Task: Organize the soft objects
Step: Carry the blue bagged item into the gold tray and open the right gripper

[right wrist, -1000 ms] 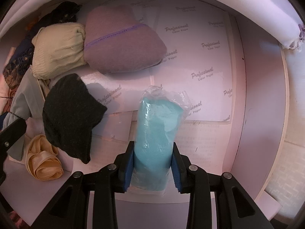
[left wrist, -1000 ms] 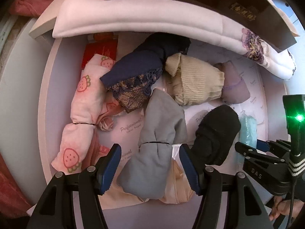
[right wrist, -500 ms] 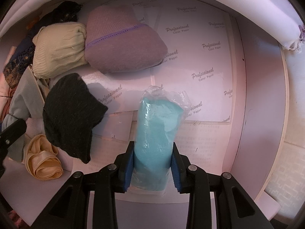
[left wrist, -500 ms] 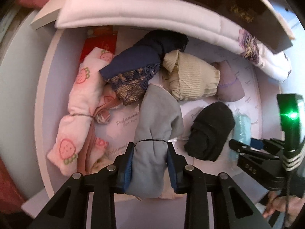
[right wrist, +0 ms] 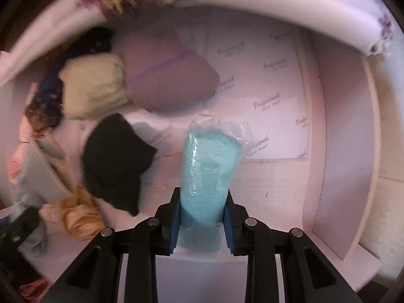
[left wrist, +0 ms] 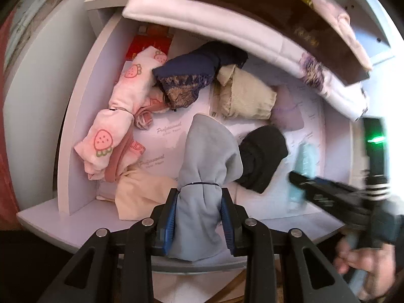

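Note:
A grey cloth bundle (left wrist: pixel 209 151) tied with a thin black band is lifted at its near end, with my left gripper (left wrist: pixel 198 202) shut on it just below the band. My right gripper (right wrist: pixel 202 202) holds a turquoise roll (right wrist: pixel 209 161) in clear plastic wrap, and its jaws are closing tighter on the roll's lower half. In the left wrist view the right gripper (left wrist: pixel 328 192) shows from the side at the right, with the turquoise roll (left wrist: pixel 305 159) under its tip. Both work over a white drawer (left wrist: pixel 75 131) lined with printed paper.
In the drawer lie a black bundle (left wrist: pixel 262 156), a beige knit roll (left wrist: pixel 245 96), a mauve bundle (right wrist: pixel 171 78), a navy lace piece (left wrist: pixel 194 68), a pink strawberry cloth (left wrist: pixel 113 116) and a cream cloth (left wrist: pixel 141 194). A folded white quilt (left wrist: pixel 227 25) overhangs the back. A hand (left wrist: pixel 366 265) holds the right gripper.
My left gripper went from open around the grey bundle to shut on it, then drew it back and up. The right gripper has risen a little with the turquoise roll.

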A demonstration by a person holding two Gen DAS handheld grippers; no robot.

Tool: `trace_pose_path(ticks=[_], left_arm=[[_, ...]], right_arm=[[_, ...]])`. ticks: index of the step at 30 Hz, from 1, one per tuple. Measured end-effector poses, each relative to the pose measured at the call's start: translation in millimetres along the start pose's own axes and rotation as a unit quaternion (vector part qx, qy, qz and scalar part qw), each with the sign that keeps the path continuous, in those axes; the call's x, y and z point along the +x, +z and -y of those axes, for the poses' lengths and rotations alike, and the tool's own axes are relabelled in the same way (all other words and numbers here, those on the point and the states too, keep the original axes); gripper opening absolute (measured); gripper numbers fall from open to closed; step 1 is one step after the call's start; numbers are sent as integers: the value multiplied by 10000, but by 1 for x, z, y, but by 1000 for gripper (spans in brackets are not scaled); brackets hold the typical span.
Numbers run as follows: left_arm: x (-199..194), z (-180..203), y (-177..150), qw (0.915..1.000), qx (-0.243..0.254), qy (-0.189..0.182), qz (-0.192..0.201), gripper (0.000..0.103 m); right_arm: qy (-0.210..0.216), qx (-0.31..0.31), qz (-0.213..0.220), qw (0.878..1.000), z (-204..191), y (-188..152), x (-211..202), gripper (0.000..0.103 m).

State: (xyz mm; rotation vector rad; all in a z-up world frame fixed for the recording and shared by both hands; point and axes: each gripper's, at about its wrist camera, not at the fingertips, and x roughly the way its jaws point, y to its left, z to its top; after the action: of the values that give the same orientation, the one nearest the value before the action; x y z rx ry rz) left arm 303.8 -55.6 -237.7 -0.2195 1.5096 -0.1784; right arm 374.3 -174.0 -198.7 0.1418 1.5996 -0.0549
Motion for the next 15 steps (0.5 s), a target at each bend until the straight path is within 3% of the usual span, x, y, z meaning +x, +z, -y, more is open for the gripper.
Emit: trace_pose_path(ticks=[8, 13, 15], left_arm=[[29, 14, 1, 9989, 378, 239, -161, 31], [40, 21, 2, 9981, 510, 285, -178, 32], [46, 25, 2, 9981, 511, 290, -182, 32]], right_arm=[[397, -369, 561, 9970, -4, -6, -65, 29], [864, -710, 1225, 9862, -13, -16, -116, 29], [861, -834, 1415, 9827, -28, -18, -129, 29]])
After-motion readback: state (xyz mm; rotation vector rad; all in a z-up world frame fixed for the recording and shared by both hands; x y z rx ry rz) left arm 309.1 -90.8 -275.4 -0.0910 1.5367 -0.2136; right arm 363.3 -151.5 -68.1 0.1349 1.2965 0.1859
